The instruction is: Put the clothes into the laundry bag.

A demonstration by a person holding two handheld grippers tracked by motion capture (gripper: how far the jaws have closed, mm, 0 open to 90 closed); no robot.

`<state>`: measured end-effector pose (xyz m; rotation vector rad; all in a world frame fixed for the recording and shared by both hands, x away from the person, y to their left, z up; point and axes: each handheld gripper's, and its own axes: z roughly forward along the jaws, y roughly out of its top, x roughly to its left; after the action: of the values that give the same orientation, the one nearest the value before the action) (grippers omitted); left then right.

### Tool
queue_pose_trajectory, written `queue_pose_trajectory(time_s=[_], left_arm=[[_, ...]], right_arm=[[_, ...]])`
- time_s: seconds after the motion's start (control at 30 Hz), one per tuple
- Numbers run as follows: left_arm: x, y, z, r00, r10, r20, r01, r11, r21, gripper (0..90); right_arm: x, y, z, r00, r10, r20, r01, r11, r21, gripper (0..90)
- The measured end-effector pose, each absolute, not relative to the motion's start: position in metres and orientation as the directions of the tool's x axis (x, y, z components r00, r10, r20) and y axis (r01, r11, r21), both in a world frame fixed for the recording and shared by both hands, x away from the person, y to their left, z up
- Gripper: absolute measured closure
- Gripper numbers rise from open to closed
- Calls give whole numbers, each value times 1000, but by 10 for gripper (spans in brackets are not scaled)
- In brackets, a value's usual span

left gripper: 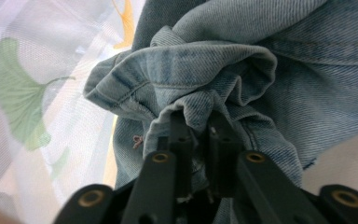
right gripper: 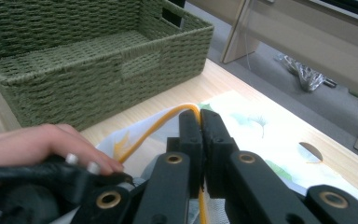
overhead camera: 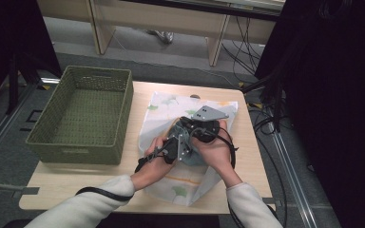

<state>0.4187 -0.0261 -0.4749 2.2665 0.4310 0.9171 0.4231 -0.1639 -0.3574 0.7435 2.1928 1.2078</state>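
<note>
Left gripper (left gripper: 196,135) jaws clamped on a bunched fold of denim garment (left gripper: 223,70), seen close in left gripper view. Right gripper (right gripper: 200,123) jaws pinched on orange-edged bag (right gripper: 261,135) rim. High view: garment lying inside bag (overhead camera: 171,190) on table (overhead camera: 247,185), beside green basket (overhead camera: 83,114).

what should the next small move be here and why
Probably push the denim garment deeper into the white leaf-print bag. The left hand-held gripper pinches a fold of the denim right at the bag. The right hand-held gripper is shut on the bag's yellow-edged rim, lifting it. Much denim seems to be bunched at the opening, so release looks premature.
</note>
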Motion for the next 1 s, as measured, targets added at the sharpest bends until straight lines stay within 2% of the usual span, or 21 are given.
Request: queue_pose_trajectory(time_s=[0.13, 0.27, 0.43, 0.5, 0.67, 0.87, 1.0], left_arm=[[414, -19, -472, 718, 511, 473, 51, -716, 696, 736], [409, -12, -468, 742, 521, 421, 59, -677, 734, 617], [398, -1, -460, 774, 495, 395, 22, -644, 765, 458], [390, 4, -456, 778, 484, 401, -3, -635, 773, 439], [366, 9, -452, 795, 438, 419, -52, -639, 767, 542], [359, 7, -472, 841, 389, 377, 7, -703, 712, 739], [364, -1, -484, 856, 362, 370, 37, -756, 653, 825]], right_arm=[[424, -166, -358, -711, 682, -173, 219, 448, 867, 889], [424, -166, -358, -708, 683, -179, 216, 451, 866, 888], [424, -166, -358, -709, 682, -179, 218, 453, 864, 887], [424, -166, -358, -710, 682, -178, 220, 455, 863, 886], [424, -166, -358, -710, 682, -176, 222, 454, 863, 883], [424, -166, -357, -708, 684, -175, 225, 454, 862, 883], [424, -165, -357, -711, 680, -178, 221, 457, 862, 883]])
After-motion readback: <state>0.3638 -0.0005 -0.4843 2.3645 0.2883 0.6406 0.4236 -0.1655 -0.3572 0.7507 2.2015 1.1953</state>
